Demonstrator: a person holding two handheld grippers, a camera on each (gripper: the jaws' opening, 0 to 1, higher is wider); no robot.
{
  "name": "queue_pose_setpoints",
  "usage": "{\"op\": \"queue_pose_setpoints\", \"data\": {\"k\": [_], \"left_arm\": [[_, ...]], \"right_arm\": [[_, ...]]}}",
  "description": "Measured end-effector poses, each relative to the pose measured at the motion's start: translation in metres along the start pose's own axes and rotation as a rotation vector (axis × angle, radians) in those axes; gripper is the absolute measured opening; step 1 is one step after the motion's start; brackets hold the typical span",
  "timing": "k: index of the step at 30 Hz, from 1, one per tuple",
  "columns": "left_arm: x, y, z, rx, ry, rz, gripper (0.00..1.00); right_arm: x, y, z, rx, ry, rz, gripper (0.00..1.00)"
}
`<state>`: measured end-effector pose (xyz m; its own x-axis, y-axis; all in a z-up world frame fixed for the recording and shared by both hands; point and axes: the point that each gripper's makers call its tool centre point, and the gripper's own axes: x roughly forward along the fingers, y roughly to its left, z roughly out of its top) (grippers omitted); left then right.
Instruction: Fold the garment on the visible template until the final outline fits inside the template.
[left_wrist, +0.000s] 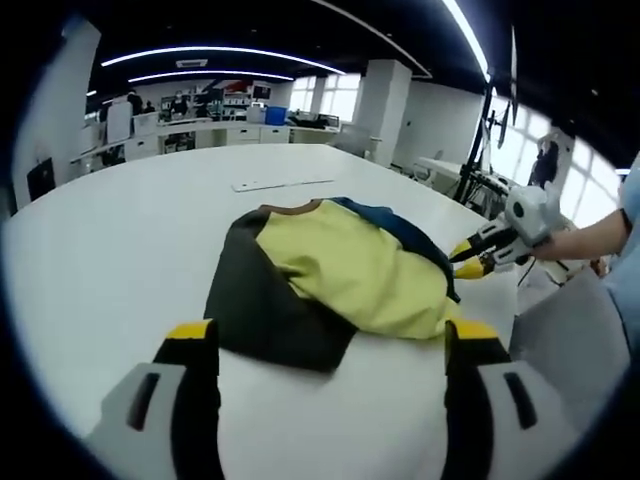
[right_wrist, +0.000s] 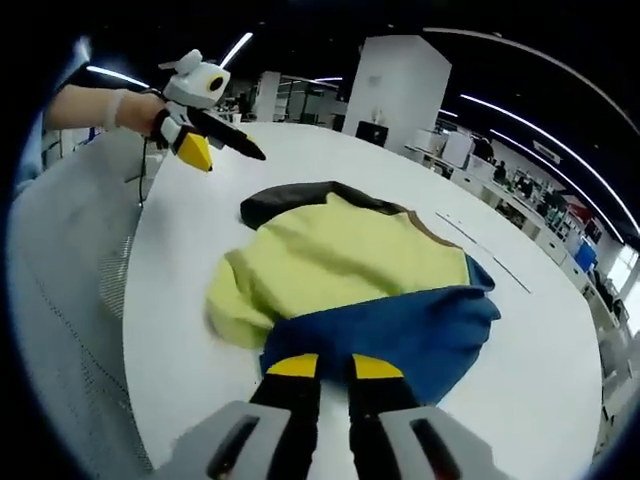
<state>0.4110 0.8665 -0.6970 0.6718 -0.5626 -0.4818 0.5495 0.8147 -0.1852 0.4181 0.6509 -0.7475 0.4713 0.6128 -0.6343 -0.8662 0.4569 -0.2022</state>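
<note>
Left gripper view looks over a round white table (left_wrist: 120, 250) with the garment (left_wrist: 330, 275) lying crumpled near the middle of it, a yellow body with a dark sleeve on its left side and a blue part at its far right edge. The left gripper (left_wrist: 330, 335) has its yellow-tipped jaws spread wide apart at the near edge of the garment, with the cloth lying between them and nothing gripped. At the right of this view the right gripper (left_wrist: 470, 258) reaches in at the blue edge of the garment, held by a person's hand. A thin pale strip (left_wrist: 283, 184) lies flat on the table beyond the garment, well apart from it. Right gripper view shows the same garment (right_wrist: 350, 275) from the other side, the blue part nearest and the dark sleeve farthest. The right gripper (right_wrist: 335, 368) has its jaws drawn close with a narrow gap, its tips at the near edge of the blue cloth; whether any cloth is pinched cannot be told. The left gripper (right_wrist: 215, 145) hangs above the table at the far left, apart from the garment.
</note>
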Motion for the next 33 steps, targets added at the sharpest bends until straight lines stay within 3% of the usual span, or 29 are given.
{"op": "queue_pose_setpoints", "data": {"k": [8,17,27,33], "left_arm": [[-0.002,0.001,-0.003,-0.004,0.007,0.002,0.90],[0.000,0.002,-0.003,-0.006,0.005,-0.003,0.90],[-0.001,0.005,-0.002,-0.010,0.007,0.001,0.89],[-0.004,0.011,-0.003,-0.016,0.012,0.009,0.89]], "right_arm": [[-0.010,-0.009,0.010,0.031,-0.021,-0.002,0.00],[-0.024,-0.061,0.035,0.084,-0.074,-0.073,0.00],[0.003,-0.119,0.025,0.152,-0.023,-0.109,0.00],[0.030,-0.132,0.016,0.173,0.028,-0.100,0.00]]}}
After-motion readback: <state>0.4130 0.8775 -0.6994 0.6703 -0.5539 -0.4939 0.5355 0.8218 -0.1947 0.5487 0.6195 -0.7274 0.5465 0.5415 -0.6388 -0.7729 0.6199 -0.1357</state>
